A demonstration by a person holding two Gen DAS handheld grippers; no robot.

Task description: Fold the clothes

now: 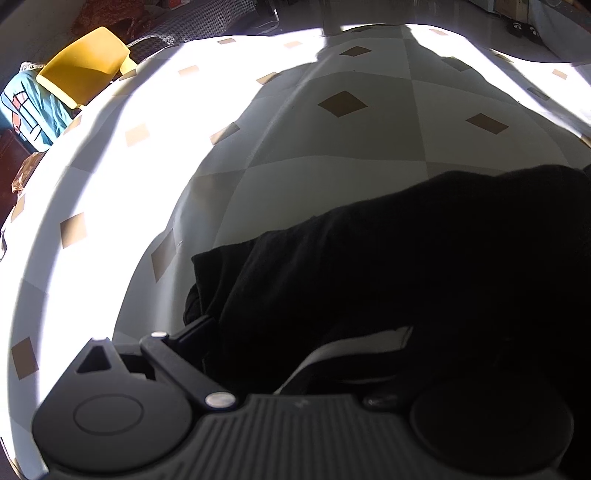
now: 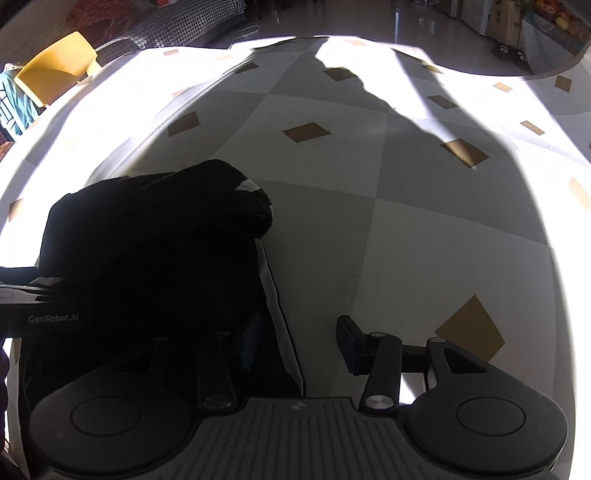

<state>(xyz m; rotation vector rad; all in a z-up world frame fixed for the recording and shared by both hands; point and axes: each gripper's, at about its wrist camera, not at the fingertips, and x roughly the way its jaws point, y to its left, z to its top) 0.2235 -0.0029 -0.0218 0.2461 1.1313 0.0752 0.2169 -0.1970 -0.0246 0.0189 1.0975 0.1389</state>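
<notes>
A black garment [image 1: 406, 258] with a white stripe [image 1: 354, 347] lies bunched on the checked tablecloth [image 1: 332, 155]. It covers most of my left gripper [image 1: 295, 325]. Only the left finger [image 1: 199, 328] shows, set far out to the side, so the jaws stand wide; the other finger is hidden under the cloth. In the right wrist view the same garment [image 2: 159, 240] fills the left half. My right gripper [image 2: 301, 343] is open: one finger [image 2: 251, 343] is over the black cloth, the other [image 2: 351, 343] over bare table, with the white-striped edge [image 2: 277, 314] between them, not pinched. The left gripper's body [image 2: 37, 306] shows at the left edge.
The tablecloth is grey and white with brown diamonds [image 2: 306, 132], half in bright sun, half in a person's shadow. A yellow chair [image 1: 85, 62] and a teal cloth [image 1: 33, 110] stand beyond the table's far left edge, with a houndstooth sofa [image 2: 177, 26] behind.
</notes>
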